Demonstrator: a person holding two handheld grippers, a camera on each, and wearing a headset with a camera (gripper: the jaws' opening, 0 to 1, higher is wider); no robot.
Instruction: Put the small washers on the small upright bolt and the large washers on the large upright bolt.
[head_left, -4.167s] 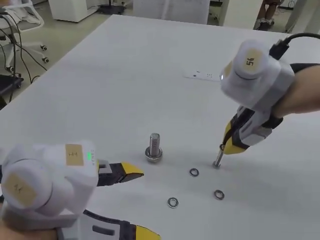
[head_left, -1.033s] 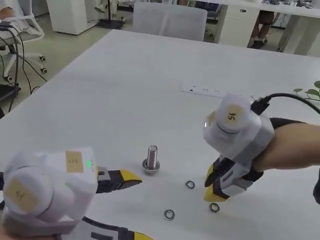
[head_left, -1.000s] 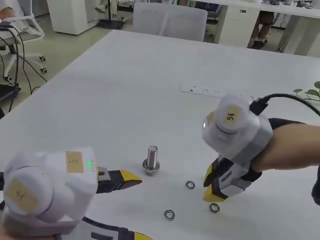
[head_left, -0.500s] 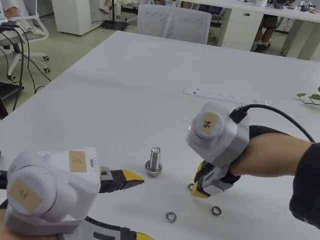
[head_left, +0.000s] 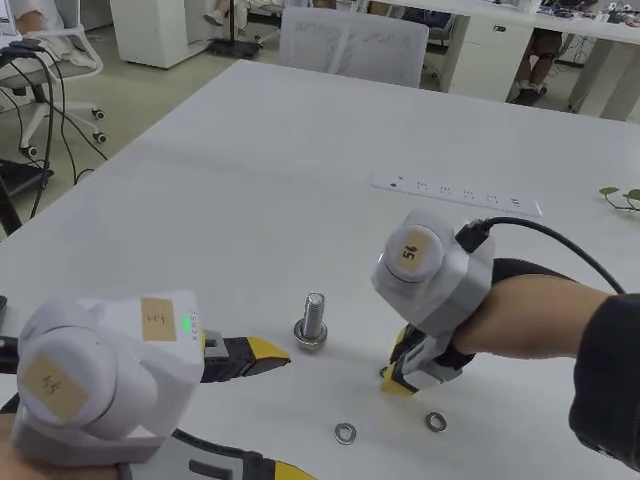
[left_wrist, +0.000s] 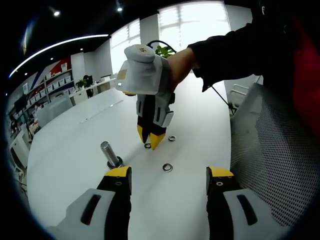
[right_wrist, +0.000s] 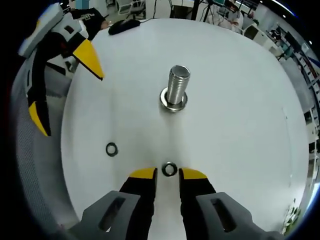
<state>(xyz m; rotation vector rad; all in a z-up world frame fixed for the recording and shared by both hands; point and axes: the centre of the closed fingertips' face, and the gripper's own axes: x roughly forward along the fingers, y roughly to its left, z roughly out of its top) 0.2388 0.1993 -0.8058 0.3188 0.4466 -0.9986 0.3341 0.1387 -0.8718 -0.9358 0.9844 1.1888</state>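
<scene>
Washer (right_wrist: 169, 169) lying flat on the white table (right_wrist: 240, 125), right at the tips of the right gripper (right_wrist: 168, 175), whose jaws are a narrow gap apart and hold nothing; the large upright bolt (right_wrist: 176, 90) stands farther off, a second washer (right_wrist: 111, 149) lies apart to one side, and the left gripper (left_wrist: 169, 174) hangs wide open, empty

Left hand-held gripper (left_wrist: 169, 174) gapes; right hand-held gripper (head_left: 392, 378), barely parted, points down.

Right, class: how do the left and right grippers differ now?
The left gripper has jaws wide apart, nothing between; the right gripper has jaws close together either side of a washer. The left points across the table; the right points down at it. Both have yellow tips.
</scene>
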